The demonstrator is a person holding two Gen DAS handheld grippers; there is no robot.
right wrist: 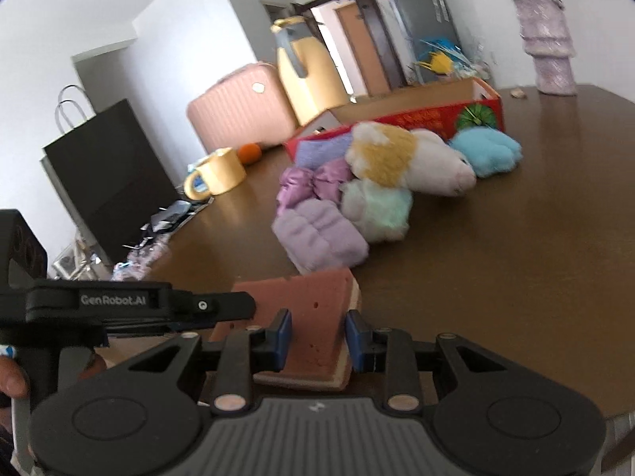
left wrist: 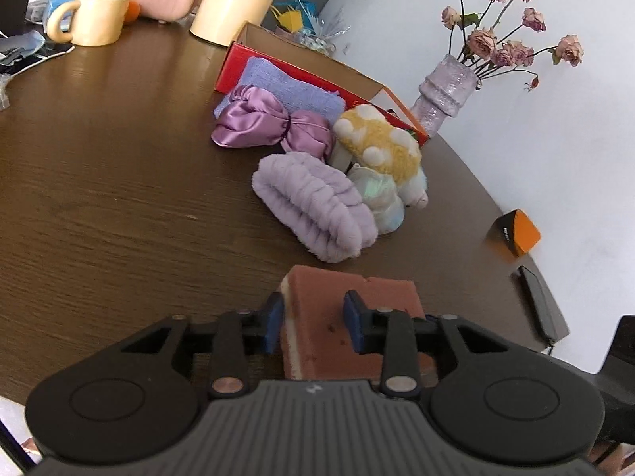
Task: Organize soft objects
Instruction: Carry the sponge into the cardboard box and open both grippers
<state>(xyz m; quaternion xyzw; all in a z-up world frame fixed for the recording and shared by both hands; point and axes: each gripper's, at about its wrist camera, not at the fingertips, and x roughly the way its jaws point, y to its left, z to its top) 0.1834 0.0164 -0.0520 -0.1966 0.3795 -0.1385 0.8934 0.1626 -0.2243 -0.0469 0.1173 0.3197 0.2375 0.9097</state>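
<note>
A reddish-brown sponge point(left wrist: 317, 297) with a pale underside is held over the near part of the dark wooden table point(left wrist: 119, 198). My left gripper point(left wrist: 314, 323) is shut on it, its blue pads pressing into the sponge. My right gripper point(right wrist: 319, 339) is shut on the same sponge point(right wrist: 313, 297) near its other end, and the left gripper point(right wrist: 238, 309) shows beside it. Behind lies a pile of soft things: a fluffy lilac headband point(left wrist: 313, 206), a satin purple bow point(left wrist: 270, 123), a lavender towel point(left wrist: 285, 87), a yellow spotted plush point(left wrist: 377, 139) and a pastel plush point(left wrist: 377, 198).
An open red cardboard box point(left wrist: 226, 71) stands behind the pile, with a blue plush point(right wrist: 486, 150) beside it. A yellow mug point(left wrist: 99, 18), a cream jug point(left wrist: 234, 0) and a vase of dried roses point(left wrist: 444, 91) stand further back. An orange-black box point(left wrist: 514, 234) sits at the right edge.
</note>
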